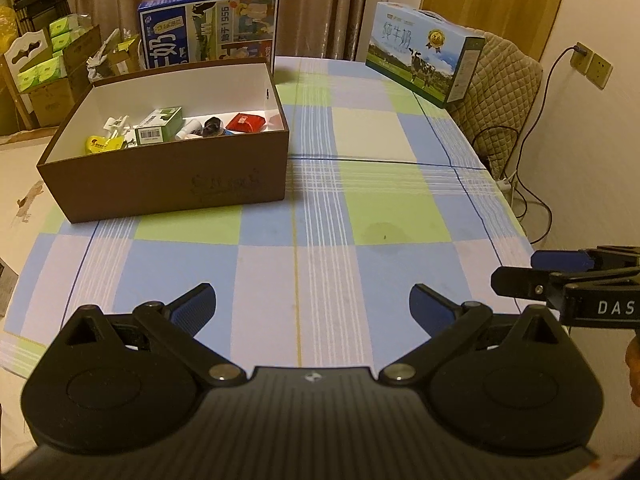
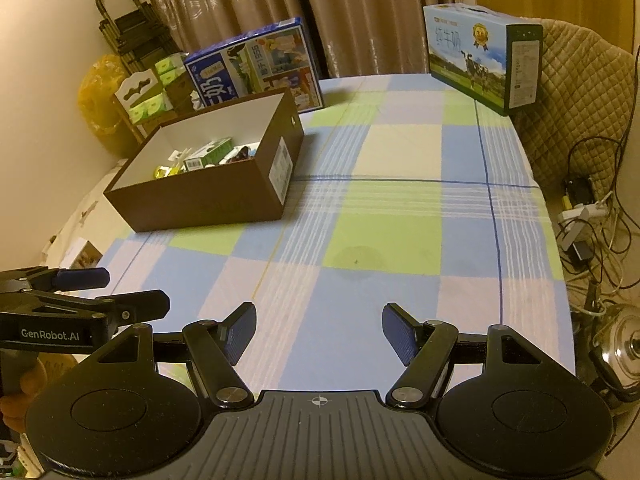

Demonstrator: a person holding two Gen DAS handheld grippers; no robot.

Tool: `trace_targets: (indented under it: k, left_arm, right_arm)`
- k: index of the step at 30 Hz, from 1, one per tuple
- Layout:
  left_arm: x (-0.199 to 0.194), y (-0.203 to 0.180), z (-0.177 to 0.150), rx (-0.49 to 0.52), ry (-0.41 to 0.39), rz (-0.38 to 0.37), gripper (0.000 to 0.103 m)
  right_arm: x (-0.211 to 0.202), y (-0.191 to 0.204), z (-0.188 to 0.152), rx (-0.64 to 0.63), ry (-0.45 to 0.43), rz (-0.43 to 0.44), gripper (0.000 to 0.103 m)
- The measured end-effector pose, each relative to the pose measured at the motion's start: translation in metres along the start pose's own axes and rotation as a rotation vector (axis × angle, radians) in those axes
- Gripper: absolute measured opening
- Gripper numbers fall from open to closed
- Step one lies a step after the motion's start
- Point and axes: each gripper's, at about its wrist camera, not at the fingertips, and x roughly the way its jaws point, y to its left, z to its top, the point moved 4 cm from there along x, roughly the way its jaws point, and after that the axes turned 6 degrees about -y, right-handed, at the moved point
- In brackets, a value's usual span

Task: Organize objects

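Curtains [image 1: 312, 0] hang along the back of the room, behind a counter [image 1: 360, 208] covered in a blue, green and white checked cloth. On its far left part sits a brown box [image 1: 172, 184] with a white inside and no lid; in the right wrist view it lies to the upper left [image 2: 208, 196], a printed label on its end wall. Behind the box, just beside its back wall, a dark blue milk carton [image 1: 208, 28] stands upright. A light blue milk carton [image 1: 424, 60] with a cow printed on it stands at the far right edge, next to a chair draped in a quilted cover [image 1: 508, 80].

Inside the brown box lie small things: a green and white packet [image 1: 158, 126] with a barcode, a red packet [image 1: 245, 122] towards the right wall, a yellow item [image 1: 100, 145] at the left, a white plastic piece [image 1: 118, 123] and a dark object [image 1: 212, 126] that is too small to make out.

Nearer the cameras the cloth is bare. The left gripper [image 1: 312, 308] hovers over it with its jaws spread wide and nothing between them. The right gripper [image 2: 319, 330] is likewise wide open and empty, well apart from the box. Each shows at the edge of the other's view.
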Motion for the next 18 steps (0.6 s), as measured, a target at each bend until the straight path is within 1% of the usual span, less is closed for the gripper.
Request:
trace_targets:
  k: [18]
  left_arm:
    - [-0.0078,0.0007,-0.0066,-0.010,-0.009,0.011,0.102]
  right_arm:
    - [-0.0068,0.0029,-0.0057,-0.008,-0.003,0.006,0.067]
